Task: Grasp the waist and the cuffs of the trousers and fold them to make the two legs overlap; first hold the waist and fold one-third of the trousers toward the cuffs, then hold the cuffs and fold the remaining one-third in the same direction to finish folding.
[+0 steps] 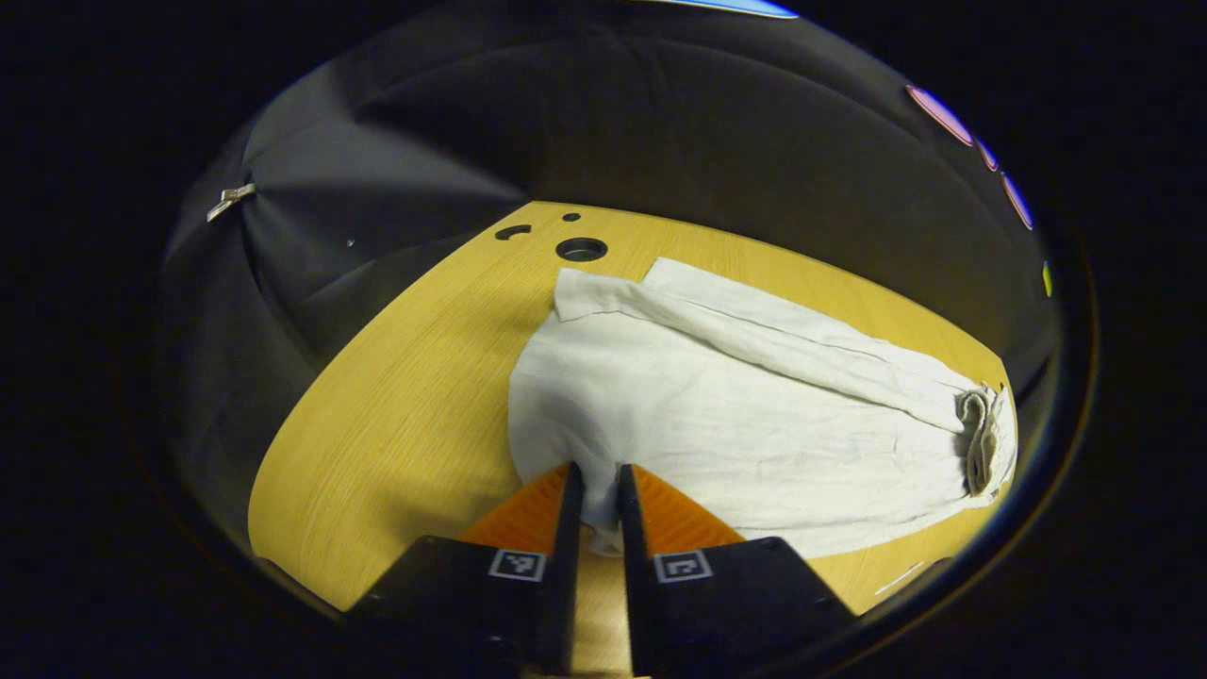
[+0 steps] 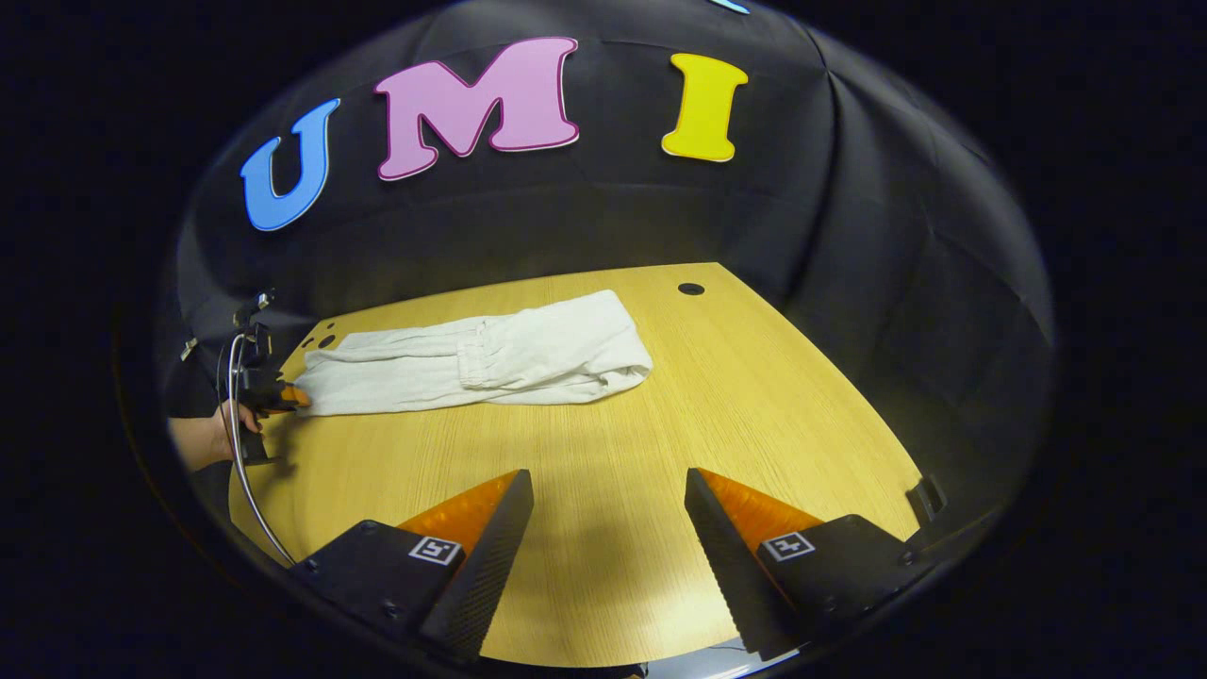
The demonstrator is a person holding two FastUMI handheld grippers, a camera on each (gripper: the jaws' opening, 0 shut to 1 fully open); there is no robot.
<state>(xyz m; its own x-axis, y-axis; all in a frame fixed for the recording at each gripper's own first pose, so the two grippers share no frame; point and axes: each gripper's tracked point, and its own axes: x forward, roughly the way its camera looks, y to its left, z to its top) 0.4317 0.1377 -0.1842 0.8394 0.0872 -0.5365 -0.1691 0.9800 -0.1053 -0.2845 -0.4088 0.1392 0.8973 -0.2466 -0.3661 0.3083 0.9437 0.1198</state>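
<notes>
**Left tongs on cloth, right tongs free**

Your left gripper point(image 1: 598, 490) is closed narrow, both fingers pinching an edge of the one pair of trousers point(image 1: 754, 415) at lower centre of the left gripper view. The right gripper view shows your right gripper point(image 2: 608, 490) spread wide over bare table point(image 2: 754, 396), well apart from the trousers at left centre, with a hand point(image 2: 203, 436) beside them. Three holes point(image 1: 581, 249) mark the table's far corner.

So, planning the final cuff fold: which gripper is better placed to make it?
Left. Its fingers already pinch the white fabric trousers at one end; the right gripper hangs open above bare wooden table.
</notes>
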